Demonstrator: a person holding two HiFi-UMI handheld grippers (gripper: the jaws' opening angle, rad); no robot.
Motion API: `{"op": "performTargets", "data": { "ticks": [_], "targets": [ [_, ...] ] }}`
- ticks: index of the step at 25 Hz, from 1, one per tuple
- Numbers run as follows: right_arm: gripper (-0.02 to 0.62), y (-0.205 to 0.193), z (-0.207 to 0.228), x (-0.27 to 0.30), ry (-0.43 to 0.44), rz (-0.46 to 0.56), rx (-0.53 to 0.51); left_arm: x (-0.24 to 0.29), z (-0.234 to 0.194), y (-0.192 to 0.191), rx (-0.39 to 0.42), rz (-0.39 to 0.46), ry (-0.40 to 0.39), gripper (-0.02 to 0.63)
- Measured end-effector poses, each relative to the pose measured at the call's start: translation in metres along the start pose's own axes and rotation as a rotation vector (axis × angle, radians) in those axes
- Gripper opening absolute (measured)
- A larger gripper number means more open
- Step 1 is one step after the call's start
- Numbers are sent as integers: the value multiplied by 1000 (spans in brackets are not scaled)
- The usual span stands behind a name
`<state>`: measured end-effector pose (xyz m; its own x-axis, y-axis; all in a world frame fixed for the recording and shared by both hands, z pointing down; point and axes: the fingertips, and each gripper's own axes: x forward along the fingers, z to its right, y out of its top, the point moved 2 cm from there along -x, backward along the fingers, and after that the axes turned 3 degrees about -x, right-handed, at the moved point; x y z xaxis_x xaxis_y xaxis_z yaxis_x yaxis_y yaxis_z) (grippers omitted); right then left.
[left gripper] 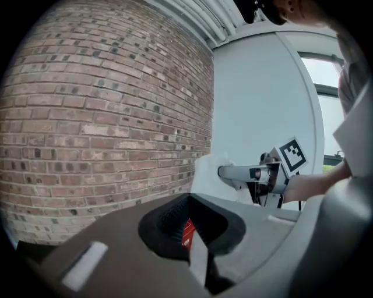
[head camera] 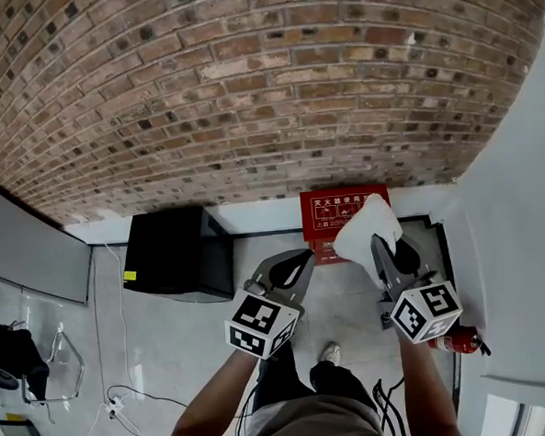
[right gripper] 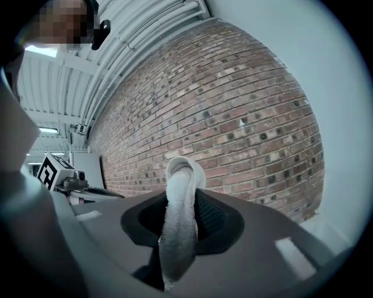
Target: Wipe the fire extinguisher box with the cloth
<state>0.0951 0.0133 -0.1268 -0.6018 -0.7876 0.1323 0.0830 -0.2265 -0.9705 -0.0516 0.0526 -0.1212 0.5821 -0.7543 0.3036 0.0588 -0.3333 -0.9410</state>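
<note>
While right tongs (head camera: 385, 248) clench cloth (head camera: 365, 227), long axis along jaws toward brick wall (head camera: 247, 94), left tongs (head camera: 304, 256) closed, empty.

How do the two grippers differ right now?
The right gripper is shut on a white cloth; the left gripper is shut with nothing in it. In the head view the right gripper's cloth covers part of the red box; the left gripper's tip lies at its edge. Both point toward the brick wall.
</note>
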Motion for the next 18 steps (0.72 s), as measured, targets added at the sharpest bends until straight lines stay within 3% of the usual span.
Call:
{"op": "performTargets", "data": {
  "ticks": [8, 14, 18],
  "targets": [
    [118, -60, 84, 47, -198, -133, -52, 88, -61, -40, -2, -63, -113, 0],
    [118, -154, 188, 98, -391, -297, -31, 168, -127, -94, 12, -123, -192, 0],
    [118, -220, 262, 142, -476, -424, -36, 224, -168, -132, 14, -169, -209, 0]
  ]
}}
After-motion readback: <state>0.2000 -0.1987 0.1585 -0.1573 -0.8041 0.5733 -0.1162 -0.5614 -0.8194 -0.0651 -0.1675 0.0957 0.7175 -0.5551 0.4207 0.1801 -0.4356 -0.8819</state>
